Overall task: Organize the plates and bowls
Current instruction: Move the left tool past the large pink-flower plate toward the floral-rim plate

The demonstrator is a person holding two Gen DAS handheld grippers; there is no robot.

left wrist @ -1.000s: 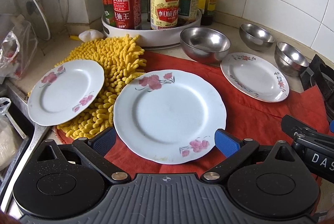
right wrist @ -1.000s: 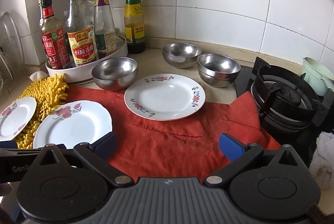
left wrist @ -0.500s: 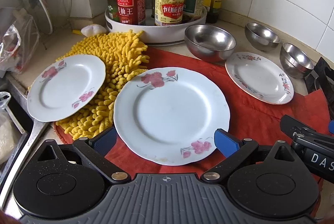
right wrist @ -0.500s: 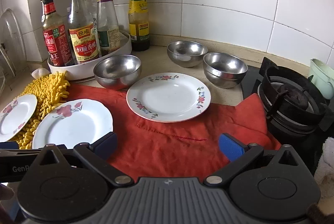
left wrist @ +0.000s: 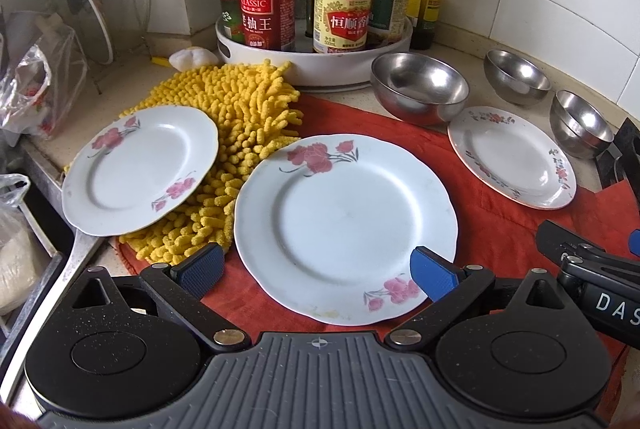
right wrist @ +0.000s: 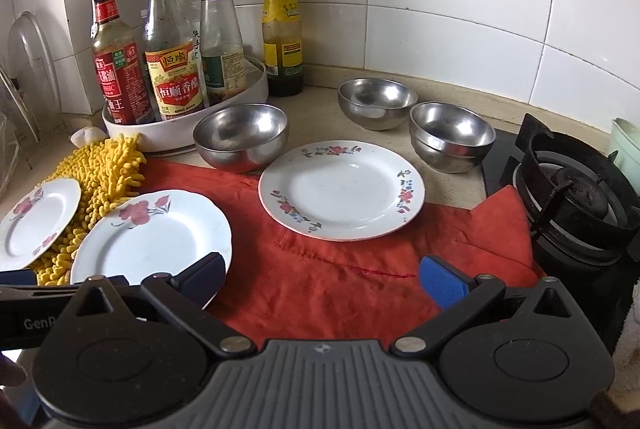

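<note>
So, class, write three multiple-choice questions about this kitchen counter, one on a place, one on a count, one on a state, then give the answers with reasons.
1. Where does the leftmost plate rest?
A. on the yellow mop pad
B. on the stove
C. inside a bowl

2. How many steel bowls stand beyond the red cloth?
A. one
B. three
C. five

3. How is the left hand-held gripper?
A. shut on a bowl
B. open and empty
C. shut on a bottle

Answers:
1 A: the yellow mop pad shows under and beside it.
2 B: the nearest bowl, the back bowl and the bowl by the stove.
3 B: its blue pads sit apart over the big plate.
</note>
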